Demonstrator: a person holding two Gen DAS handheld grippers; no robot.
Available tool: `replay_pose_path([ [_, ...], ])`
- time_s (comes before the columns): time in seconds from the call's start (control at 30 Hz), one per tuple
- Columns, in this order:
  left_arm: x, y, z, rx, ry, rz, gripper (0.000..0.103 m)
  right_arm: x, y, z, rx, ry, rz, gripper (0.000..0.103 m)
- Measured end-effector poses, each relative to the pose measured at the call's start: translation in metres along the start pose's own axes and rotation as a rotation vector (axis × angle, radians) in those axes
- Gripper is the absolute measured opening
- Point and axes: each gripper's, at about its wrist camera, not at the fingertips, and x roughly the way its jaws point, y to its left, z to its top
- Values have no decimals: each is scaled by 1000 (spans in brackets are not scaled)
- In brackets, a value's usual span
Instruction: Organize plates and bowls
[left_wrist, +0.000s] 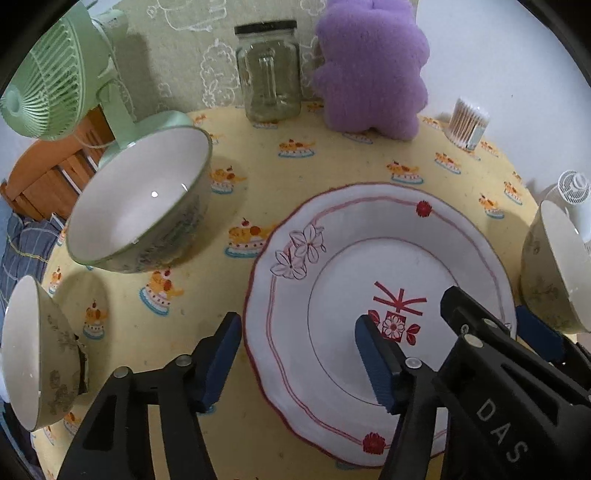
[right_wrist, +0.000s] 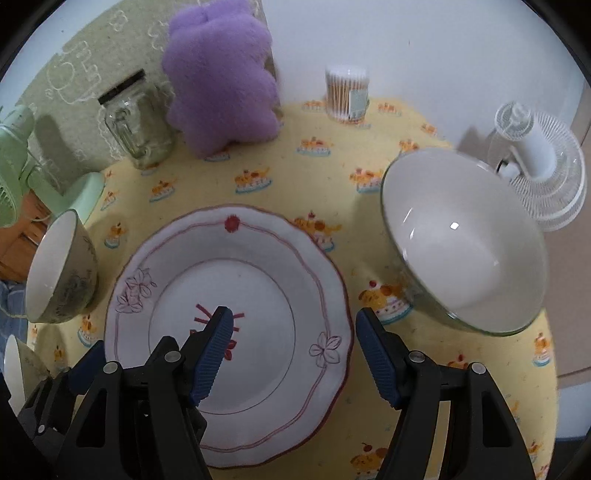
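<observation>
A white plate (left_wrist: 388, 258) with red trim and flower prints lies on the yellow tablecloth; it also shows in the right wrist view (right_wrist: 258, 280). My left gripper (left_wrist: 299, 354) is open, straddling the plate's left rim. My right gripper (right_wrist: 293, 350) is open over the plate's right rim. A white bowl (left_wrist: 136, 199) with a green rim stands left of the plate, also seen in the right wrist view (right_wrist: 59, 266). A second bowl (left_wrist: 33, 354) is at the near left. A third bowl (right_wrist: 465, 236) stands right of the plate, also visible in the left wrist view (left_wrist: 554, 266).
At the back stand a green fan (left_wrist: 55, 70), a glass jar (left_wrist: 269, 70), a purple plush toy (left_wrist: 373, 66) and a cotton swab box (left_wrist: 467, 122). A white fan (right_wrist: 535, 162) sits at the right, behind the third bowl. The table edge curves near left.
</observation>
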Motion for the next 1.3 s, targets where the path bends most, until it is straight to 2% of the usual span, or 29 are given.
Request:
replay_pose_path([
  [0.1,0,-1,-2,14,5,6,58,6,-2,-2,7,18,17,66],
  [0.23,-2,0,-2,26,20,10,56,6,0,-1,-11,31,-23,58],
  [0.57,-18,24,-14,27,49,39,56,-10,3,-20,0,74,18,58],
  [0.97,-43,73,-61,-53,110,109,56,-28,45,-67,-111,143,110,58],
  [1.17,-45,87,-70,-106,146,102,56,-33,57,-79,-134,160,128,58],
  [1.3,-43,88,-71,-110,140,96,56,-32,59,-79,-145,155,125,59],
])
